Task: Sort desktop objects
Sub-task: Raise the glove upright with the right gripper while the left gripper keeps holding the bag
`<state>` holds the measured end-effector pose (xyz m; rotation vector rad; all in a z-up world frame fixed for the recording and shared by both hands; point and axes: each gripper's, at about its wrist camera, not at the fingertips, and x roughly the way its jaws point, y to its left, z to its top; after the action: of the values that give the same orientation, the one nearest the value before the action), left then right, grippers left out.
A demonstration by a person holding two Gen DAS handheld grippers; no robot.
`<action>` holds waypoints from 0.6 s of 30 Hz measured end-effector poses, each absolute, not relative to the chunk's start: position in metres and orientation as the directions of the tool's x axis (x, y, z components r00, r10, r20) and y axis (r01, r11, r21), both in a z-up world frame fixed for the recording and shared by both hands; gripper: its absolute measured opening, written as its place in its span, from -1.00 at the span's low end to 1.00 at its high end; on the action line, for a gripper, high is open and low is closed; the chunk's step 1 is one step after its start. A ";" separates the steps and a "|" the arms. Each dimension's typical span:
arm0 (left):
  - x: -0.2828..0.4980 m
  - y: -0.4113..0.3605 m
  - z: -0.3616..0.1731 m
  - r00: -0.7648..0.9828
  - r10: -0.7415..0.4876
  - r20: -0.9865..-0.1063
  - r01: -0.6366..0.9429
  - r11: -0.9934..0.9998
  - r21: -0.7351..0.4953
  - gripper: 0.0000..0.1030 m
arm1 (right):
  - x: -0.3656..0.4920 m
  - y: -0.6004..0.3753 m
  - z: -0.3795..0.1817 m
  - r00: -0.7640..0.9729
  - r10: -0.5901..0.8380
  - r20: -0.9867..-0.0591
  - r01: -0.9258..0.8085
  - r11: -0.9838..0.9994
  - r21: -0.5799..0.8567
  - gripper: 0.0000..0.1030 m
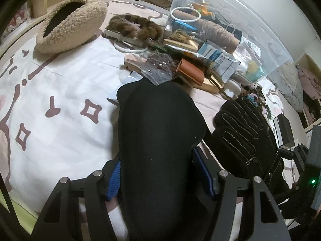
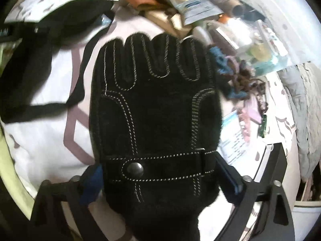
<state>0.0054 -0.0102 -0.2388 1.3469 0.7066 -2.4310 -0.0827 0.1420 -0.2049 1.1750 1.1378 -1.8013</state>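
Item one: plain black fabric piece (image 1: 158, 140), soft and smooth, gripped in my left tongs (image 1: 160, 178), whose blue pads press on both of its sides. Its long axis runs straight away from the tongs, rounded far end toward the clutter heap in the middle of the bed.

Item two: black suede glove (image 2: 156, 108) with pale stitching and a snap strap at the wrist, gripped at the cuff in my right tongs (image 2: 160, 180), which are closed onto it. Its fingers point away from the tongs toward the heap; long axis cuff-to-fingertips. In the left wrist view this glove (image 1: 244, 134) is just beside the fabric piece, on its right.

Support: bed (image 1: 56, 92), white-and-pink cover with brown diamond marks.

Surroundings, outward: clear plastic packet (image 1: 158, 68) touching the fabric piece's far end; orange leather pouch (image 1: 190, 70) beyond it; tangle of blue and brown yarn (image 2: 230, 70) just past the glove's fingertips; printed sachet (image 1: 220, 60); cone of grey twine (image 1: 218, 32); clear plastic bin (image 1: 230, 20) tipped over the heap; white ring (image 1: 130, 48); brown fur band (image 1: 138, 28) on a flat box; beige fleece hat (image 1: 72, 24) toward the bed's far left, well apart.
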 end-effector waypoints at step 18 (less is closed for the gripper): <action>0.016 -0.014 -0.218 -0.581 -0.004 -0.814 0.431 -0.850 -0.303 0.23 | -0.068 0.137 -0.141 -0.348 -0.244 -0.905 0.853 -0.483 -0.198 0.19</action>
<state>0.0162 -0.0139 -0.2182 1.2793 0.7063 -2.4889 -0.0679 0.1373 -0.1415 1.1183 0.8978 -1.9060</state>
